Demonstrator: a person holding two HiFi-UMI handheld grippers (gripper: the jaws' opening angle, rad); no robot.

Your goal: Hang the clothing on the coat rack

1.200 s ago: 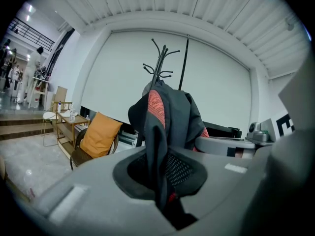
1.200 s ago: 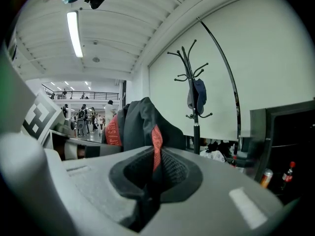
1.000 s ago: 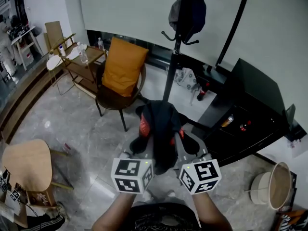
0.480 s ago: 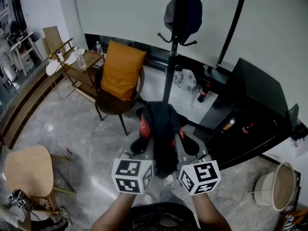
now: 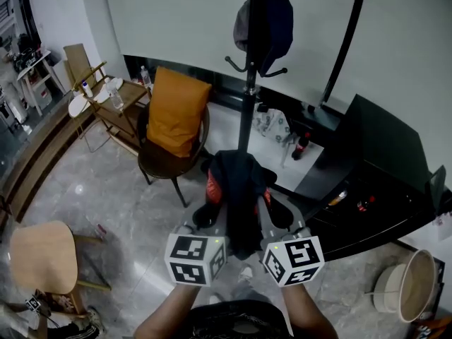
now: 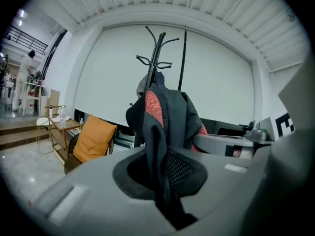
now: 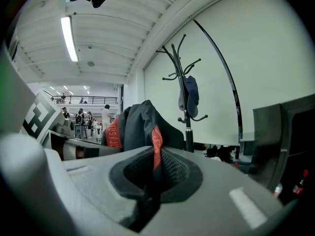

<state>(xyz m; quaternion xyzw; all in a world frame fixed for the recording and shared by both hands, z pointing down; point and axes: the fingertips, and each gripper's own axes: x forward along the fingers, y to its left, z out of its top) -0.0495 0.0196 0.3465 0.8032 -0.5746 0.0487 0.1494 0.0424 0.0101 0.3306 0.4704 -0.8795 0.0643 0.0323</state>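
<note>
Two claws carry one dark jacket (image 5: pixel 236 186) in the air before us. The left claw (image 6: pixel 165 193) and right claw (image 7: pixel 150 191) are each closed tight on a fold. Over the last second the coat rack (image 5: pixel 253 83) has drawn nearer, so we judge hanging comes soon. We cannot tell what the basket (image 5: pixel 385 288) holds.

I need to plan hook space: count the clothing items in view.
2. One dark jacket held by the left gripper and right gripper; one dark garment hanging on the coat rack. Others may be hidden behind it.
</note>
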